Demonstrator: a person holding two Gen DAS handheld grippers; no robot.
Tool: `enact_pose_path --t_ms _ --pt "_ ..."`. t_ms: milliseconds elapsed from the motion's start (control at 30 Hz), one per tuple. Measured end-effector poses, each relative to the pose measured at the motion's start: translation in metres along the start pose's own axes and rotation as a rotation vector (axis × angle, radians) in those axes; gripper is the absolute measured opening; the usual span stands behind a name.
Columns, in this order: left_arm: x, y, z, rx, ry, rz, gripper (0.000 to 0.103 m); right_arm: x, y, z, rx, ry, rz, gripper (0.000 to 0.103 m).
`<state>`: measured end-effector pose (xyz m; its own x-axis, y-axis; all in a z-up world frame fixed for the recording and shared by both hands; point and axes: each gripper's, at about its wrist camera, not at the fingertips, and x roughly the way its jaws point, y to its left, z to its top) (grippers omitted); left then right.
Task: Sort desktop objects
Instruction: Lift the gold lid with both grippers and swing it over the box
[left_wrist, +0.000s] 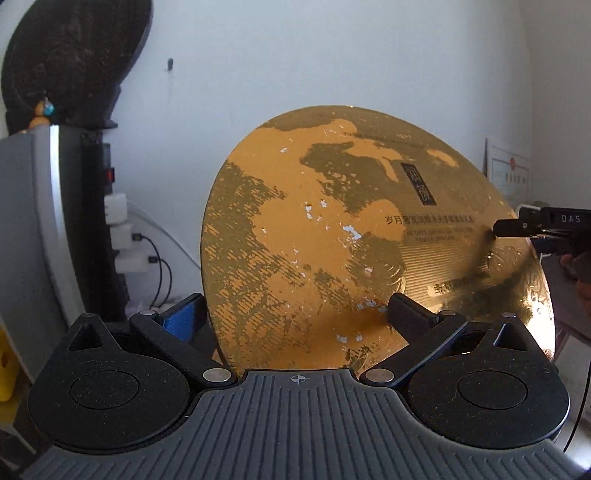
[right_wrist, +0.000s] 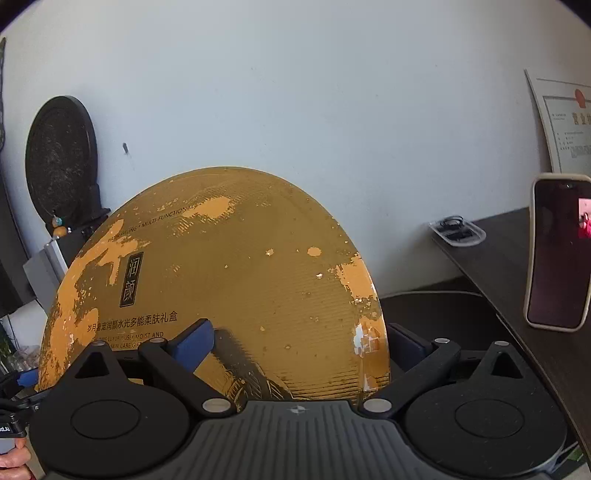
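A round gold gift box (left_wrist: 317, 229) with worn orange patches and a black label stands on edge in the air in front of a white wall. My left gripper (left_wrist: 295, 314) is shut on its lower rim, with the blue-padded finger (left_wrist: 184, 317) behind the box's left edge and the other finger (left_wrist: 406, 317) on its face. My right gripper (right_wrist: 299, 339) is shut on the same box (right_wrist: 236, 266), one finger (right_wrist: 195, 343) on the face and one (right_wrist: 402, 347) behind the right edge. In the left wrist view the right gripper (left_wrist: 517, 229) meets the box at the right.
A black round disc on a stand (left_wrist: 74, 62) tops a grey unit at the left, beside a power strip with plugged chargers (left_wrist: 118, 229). A phone (right_wrist: 557, 254) leans upright on a dark desk (right_wrist: 517, 266) at the right, with a clear tray (right_wrist: 458, 230) behind and a certificate (right_wrist: 565, 122) on the wall.
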<state>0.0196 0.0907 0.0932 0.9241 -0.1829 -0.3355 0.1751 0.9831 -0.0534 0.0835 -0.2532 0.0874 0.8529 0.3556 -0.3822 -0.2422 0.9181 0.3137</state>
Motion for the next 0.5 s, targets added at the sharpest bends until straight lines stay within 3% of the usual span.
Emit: enact_pose_path --t_ms 233,500 --pt "0.010 -0.014 -0.026 -0.038 0.086 -0.011 0.103 0.012 -0.016 -0.028 0.049 0.092 -0.035 0.100" --pt "0.021 -0.026 -0.031 -0.032 0.140 -0.015 0.103 0.013 -0.030 -0.032 0.096 0.135 -0.059 0.101"
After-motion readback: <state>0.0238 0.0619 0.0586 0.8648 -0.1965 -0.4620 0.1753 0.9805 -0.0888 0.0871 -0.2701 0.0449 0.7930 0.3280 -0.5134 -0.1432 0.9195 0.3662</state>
